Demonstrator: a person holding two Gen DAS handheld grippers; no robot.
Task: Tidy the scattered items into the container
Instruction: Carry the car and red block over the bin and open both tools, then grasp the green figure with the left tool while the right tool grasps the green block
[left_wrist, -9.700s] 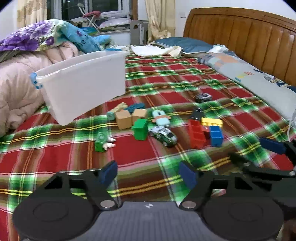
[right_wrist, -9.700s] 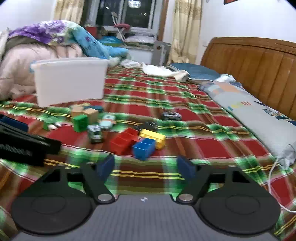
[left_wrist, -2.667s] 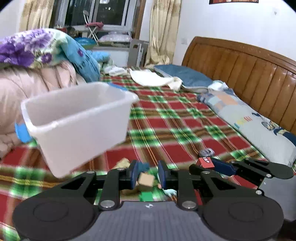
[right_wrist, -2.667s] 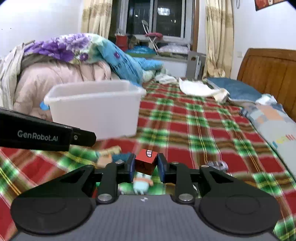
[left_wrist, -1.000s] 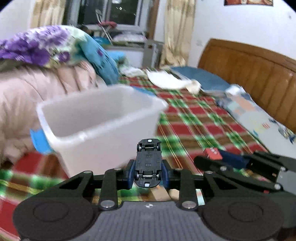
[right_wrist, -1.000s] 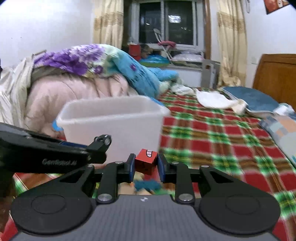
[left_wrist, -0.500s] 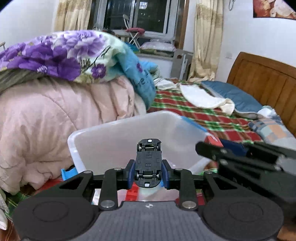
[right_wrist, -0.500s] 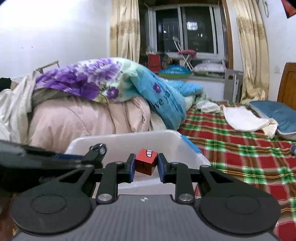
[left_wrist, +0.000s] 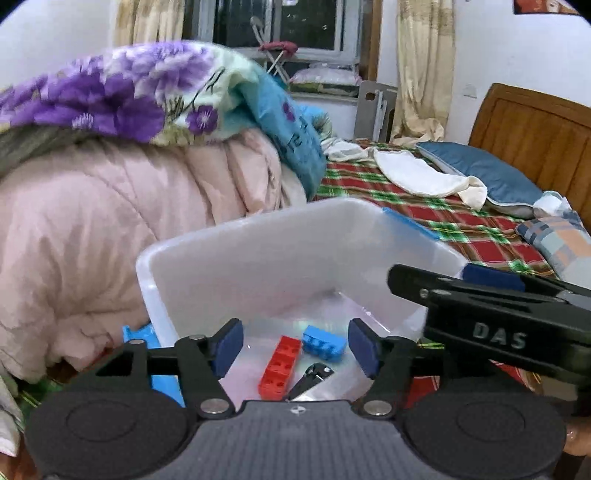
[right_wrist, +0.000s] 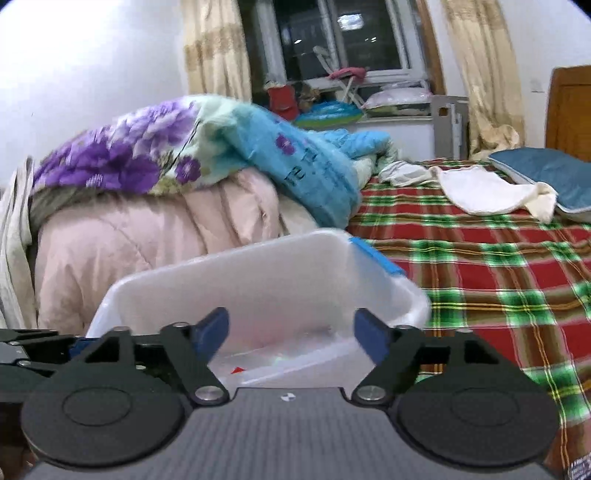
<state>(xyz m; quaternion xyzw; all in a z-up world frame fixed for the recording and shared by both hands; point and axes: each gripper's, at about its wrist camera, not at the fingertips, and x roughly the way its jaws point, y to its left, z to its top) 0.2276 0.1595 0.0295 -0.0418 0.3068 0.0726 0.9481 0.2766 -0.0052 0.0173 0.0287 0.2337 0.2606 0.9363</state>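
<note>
A white plastic bin (left_wrist: 236, 266) stands on the plaid bed, right in front of both grippers; it also shows in the right wrist view (right_wrist: 258, 288). My left gripper (left_wrist: 294, 345) is open and empty above the bin's near side. On the bin floor lie a red brick (left_wrist: 280, 363), a blue brick (left_wrist: 324, 341) and a small dark toy car (left_wrist: 312, 376). My right gripper (right_wrist: 290, 334) is open and empty over the bin; a sliver of something red (right_wrist: 236, 370) shows below it. The right gripper's arm (left_wrist: 491, 314) crosses the left wrist view.
A pink quilt (left_wrist: 110, 229) with a purple-flowered blanket (left_wrist: 110, 99) piles up left of the bin. The plaid bedspread (right_wrist: 498, 266) stretches to the right, with a white cloth (right_wrist: 484, 190), a blue pillow (left_wrist: 484, 177) and the wooden headboard (left_wrist: 535, 136).
Both grippers have opened over the bin. The toy car has left my left gripper and lies in the bin; the red block has left my right gripper.
</note>
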